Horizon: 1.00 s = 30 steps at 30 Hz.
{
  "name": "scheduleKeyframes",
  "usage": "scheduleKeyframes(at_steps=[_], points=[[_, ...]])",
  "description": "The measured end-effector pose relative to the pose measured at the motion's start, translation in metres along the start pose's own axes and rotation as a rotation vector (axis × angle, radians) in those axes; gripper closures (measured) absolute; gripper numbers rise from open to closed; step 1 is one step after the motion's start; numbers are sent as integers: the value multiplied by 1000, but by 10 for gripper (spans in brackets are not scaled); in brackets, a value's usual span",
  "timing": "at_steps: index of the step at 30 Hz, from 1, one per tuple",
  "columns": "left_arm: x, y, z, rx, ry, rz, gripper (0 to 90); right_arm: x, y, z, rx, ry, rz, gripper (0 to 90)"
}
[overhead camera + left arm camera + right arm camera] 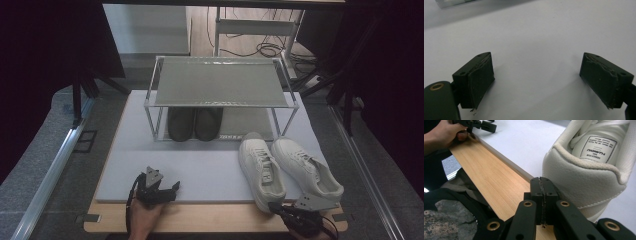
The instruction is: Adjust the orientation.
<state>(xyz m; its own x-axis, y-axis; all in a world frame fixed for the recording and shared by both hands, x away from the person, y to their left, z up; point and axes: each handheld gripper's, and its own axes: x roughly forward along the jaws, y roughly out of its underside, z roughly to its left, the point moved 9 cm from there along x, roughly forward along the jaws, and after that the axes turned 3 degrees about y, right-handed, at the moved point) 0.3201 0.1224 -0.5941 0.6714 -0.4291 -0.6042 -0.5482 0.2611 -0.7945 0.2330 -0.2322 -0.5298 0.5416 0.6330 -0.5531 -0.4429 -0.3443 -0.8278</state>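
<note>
At frame centre, the rack [220,82] holds 2 dark shoes [194,123] on its lower shelf; left gripper [170,190] released, right gripper [541,185] clenched empty beside the white sneaker [584,173].

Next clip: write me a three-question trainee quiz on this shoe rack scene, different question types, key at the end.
1. True or false: the right gripper has its jaws pressed together with nothing between them.
2. Which pair sits on the lower shelf of the grey metal two-tier rack? A) the dark shoes B) the white lace-up sneakers C) no pair
3. Fill in: the left gripper hovers over the pale grey mat with its jaws ____.

Key: 1 true, and they sit just beside a white sneaker's heel, on the wooden table edge. 2 A; the sneakers lie on the mat in front of the rack. 3 open.
</note>
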Motion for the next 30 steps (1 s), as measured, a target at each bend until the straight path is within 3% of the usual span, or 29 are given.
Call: scheduleKeyframes(at_steps=[7, 19, 25, 30], points=[[0, 0, 0, 0, 0, 0, 116, -8, 4, -10, 1, 30, 5, 900], [0, 0, 0, -1, 0, 0, 116, -25, 12, -34, 46, 91, -1, 900], [0, 0, 0, 0, 0, 0, 116, -28, 11, -33, 38, 112, 21, 898], [0, 0, 0, 0, 0, 0, 116, -38, 6, -36, 58, 102, 12, 860]])
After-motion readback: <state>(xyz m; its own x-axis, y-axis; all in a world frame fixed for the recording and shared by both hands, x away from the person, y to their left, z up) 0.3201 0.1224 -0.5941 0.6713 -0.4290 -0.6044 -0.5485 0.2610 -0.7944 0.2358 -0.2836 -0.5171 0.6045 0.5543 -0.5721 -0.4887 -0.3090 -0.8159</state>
